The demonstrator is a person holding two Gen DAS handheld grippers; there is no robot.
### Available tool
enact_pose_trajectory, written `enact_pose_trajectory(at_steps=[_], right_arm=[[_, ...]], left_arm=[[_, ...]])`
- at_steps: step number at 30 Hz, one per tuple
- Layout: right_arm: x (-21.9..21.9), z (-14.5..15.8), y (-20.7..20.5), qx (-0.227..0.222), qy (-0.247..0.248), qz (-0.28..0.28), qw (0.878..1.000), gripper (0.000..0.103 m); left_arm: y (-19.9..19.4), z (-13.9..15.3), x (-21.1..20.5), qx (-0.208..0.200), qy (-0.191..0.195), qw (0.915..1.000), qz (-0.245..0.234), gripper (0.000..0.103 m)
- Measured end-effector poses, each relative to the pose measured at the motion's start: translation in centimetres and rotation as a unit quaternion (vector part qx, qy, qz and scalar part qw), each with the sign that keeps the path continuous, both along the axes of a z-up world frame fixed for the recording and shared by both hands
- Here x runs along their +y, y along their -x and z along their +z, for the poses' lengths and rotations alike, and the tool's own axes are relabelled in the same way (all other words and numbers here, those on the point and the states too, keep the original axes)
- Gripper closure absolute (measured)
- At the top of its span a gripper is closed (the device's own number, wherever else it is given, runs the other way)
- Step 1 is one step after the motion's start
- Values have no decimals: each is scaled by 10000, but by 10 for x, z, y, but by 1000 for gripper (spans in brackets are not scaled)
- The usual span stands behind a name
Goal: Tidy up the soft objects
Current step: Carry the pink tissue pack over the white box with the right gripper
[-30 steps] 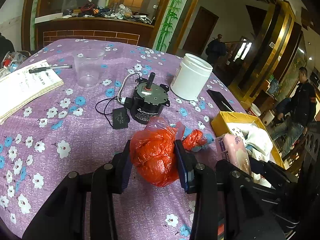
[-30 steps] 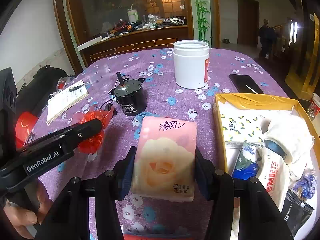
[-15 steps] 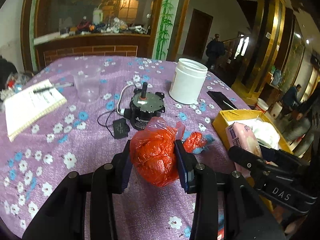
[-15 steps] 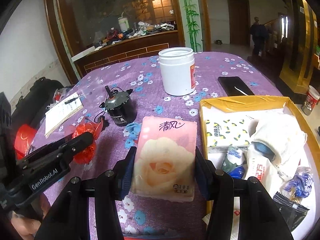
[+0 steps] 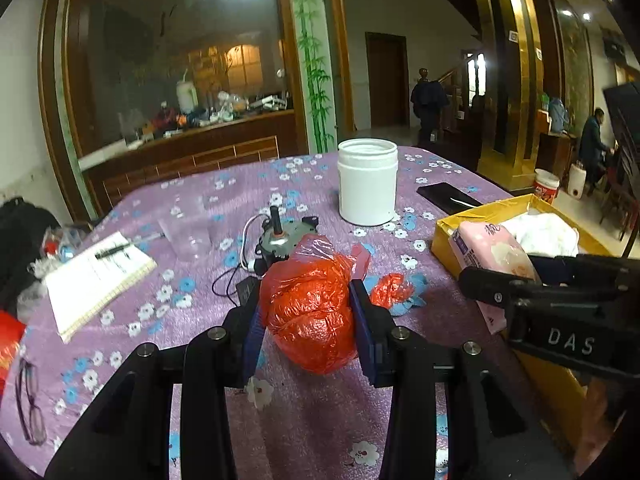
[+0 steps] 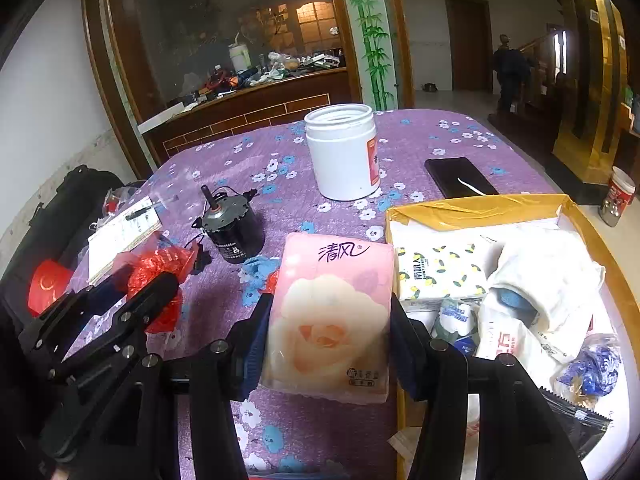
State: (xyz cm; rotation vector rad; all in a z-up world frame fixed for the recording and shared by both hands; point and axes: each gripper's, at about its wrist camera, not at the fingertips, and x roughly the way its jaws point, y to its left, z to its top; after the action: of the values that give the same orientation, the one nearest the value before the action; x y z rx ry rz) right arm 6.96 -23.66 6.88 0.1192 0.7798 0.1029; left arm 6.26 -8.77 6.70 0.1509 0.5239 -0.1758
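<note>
Purple floral-cloth tabletop [image 5: 132, 208] in a wood-panelled room, two people far behind. At far left, spectacles [image 5: 29, 404], then a notebook [image 5: 96, 276] with a pen on it. Next along, a clear plastic cup [image 5: 188, 236] and a small black motor [image 6: 231, 228] with its wire. Centre, left gripper [image 5: 310, 322] raised over the cloth, jaws pinching a crumpled red plastic bag [image 5: 310, 308]; a loose red scrap [image 5: 390, 286] just beside it. Behind, an open white jar [image 5: 367, 180] and a dark phone [image 6: 460, 178]. Further right, right gripper [image 6: 330, 340] with jaws clamped on a pink tissue pack [image 6: 332, 312], held just beside the left wall of a yellow cardboard box [image 6: 476, 210]. Inside the box, a lemon-print tissue pack [image 6: 438, 270], white wrapped packets and a blue-patterned bag.
</note>
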Motion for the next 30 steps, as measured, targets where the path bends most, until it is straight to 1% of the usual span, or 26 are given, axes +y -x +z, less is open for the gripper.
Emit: enact_pose_trajectory(at_steps=[5,10,19,25,30], right_arm=[[-3,2,0,-22,-46,-53,10000,48],[-9,6,3,-57,-95,-120,9999,48],[-30,15,11,-186,-221,-347,9990,48],[-54,21,16,-305,-298,-607,9972,48],[-71,21,17,-302,-429,-798,9954,48]], left_arm=[[4,-1,-8,-192,-263,9995,-8,66],[8,0,-13,-324,-411,9986,-22,66],[13,1,-17,-484,-541,9974,-42,66],[14,0,-21,-530,-640,9965,-57,66],[15,0,-23,-532,-659,9964,-54,66]])
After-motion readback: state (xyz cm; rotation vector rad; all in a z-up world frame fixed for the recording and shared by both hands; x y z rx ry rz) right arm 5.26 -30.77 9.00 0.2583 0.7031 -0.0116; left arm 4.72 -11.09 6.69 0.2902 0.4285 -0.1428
